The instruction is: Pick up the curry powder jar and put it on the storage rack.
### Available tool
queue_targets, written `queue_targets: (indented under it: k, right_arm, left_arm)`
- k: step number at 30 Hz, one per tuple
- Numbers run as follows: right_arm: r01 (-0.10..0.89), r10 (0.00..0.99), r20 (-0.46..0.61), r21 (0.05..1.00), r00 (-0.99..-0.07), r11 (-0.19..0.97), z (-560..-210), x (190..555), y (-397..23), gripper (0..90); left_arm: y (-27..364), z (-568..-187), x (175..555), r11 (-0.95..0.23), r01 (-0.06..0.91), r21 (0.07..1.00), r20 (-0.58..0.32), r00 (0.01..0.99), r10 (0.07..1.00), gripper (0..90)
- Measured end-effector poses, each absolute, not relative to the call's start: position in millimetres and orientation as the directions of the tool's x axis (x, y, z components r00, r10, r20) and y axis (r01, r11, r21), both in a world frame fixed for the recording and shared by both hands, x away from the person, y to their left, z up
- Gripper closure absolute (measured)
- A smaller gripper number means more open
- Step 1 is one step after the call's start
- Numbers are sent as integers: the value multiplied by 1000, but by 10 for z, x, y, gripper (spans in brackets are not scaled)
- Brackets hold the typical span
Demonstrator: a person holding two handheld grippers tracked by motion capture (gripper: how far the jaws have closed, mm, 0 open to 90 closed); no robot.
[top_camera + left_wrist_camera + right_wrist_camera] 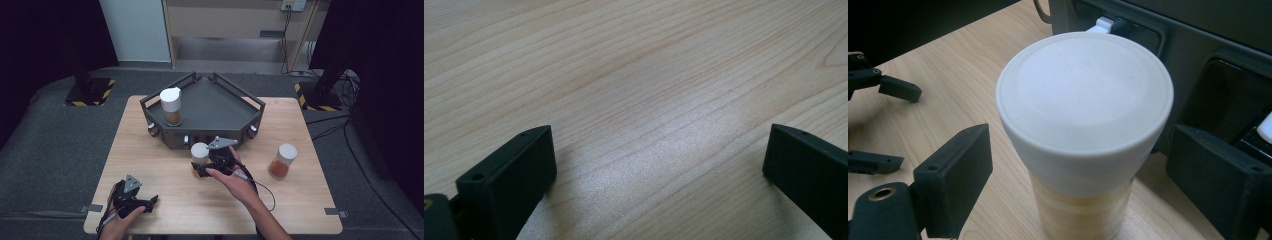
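A jar with a white cap and pale contents stands upright on the wooden table, just in front of the dark rack. My right gripper reaches it from the near side. In the right gripper view the jar sits between the two black jaws of that gripper, and a gap shows on each side of its body. My left gripper rests near the table's front left corner. Its jaws stand wide apart in the left gripper view, with bare wood between them.
The dark angular rack sits at the back middle of the table and carries a white-capped jar of brown powder on its left. Another white-capped jar with orange-red contents stands on the table at the right.
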State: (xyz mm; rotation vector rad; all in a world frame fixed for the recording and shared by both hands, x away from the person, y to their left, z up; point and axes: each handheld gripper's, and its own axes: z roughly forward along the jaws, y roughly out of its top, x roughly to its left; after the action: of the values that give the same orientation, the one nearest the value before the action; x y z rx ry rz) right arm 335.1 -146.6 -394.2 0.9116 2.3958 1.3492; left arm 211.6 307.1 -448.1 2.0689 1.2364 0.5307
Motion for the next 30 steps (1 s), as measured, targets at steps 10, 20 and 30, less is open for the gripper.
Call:
queue_targets:
  k: [10,20,30]
  right_arm:
    - [395,628,67,827,-776,400,-3915,3386,-1332,136]
    - [398,635,60,824,-770,404,-3906,3427,-1248,204]
    - [396,639,58,826,-767,401,-3904,3444,-1245,313]
  left_arm:
    - [3071,-4481,2116,-334,614,715,9,470,883,0]
    - [3070,-4481,2115,-334,614,715,9,470,883,0]
    - [3068,-4481,2114,-335,614,715,10,469,883,0]
